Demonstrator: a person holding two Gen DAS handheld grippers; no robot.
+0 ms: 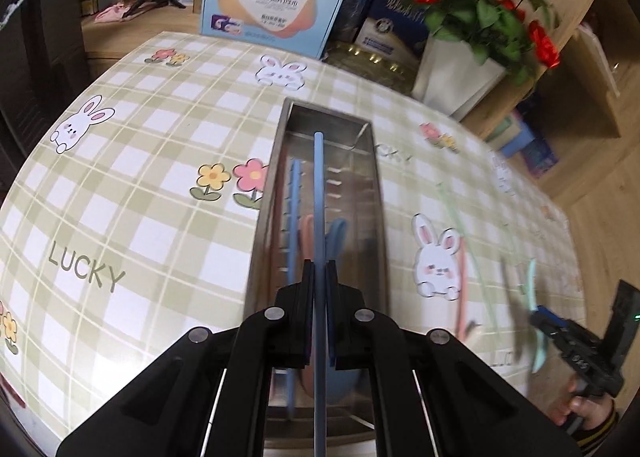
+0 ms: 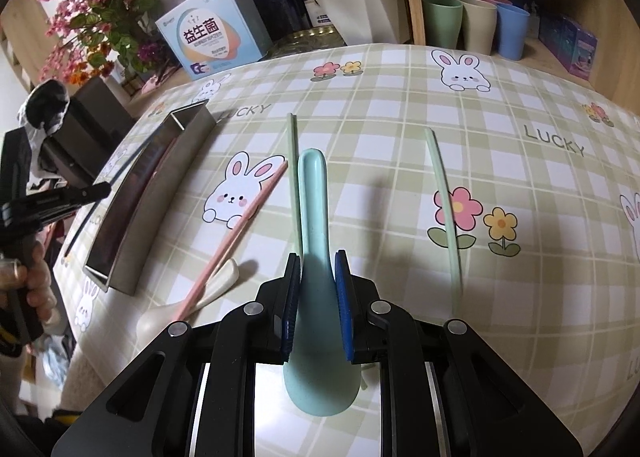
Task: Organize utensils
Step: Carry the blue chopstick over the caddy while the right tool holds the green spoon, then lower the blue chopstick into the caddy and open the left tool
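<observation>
The steel tray point(image 1: 276, 185) fills the middle of the left wrist view, already holding a blue chopstick, a pink piece and a blue spoon. This looks like the loading step: the left gripper point(image 1: 320, 273), clamped on a blue chopstick point(image 1: 318, 193) pointing to 12 o'clock over the tray, likely needs lowering and release. The right gripper point(image 2: 318, 269) clamps a mint spoon point(image 2: 314, 193); the tray sits at its 10 o'clock.
</observation>
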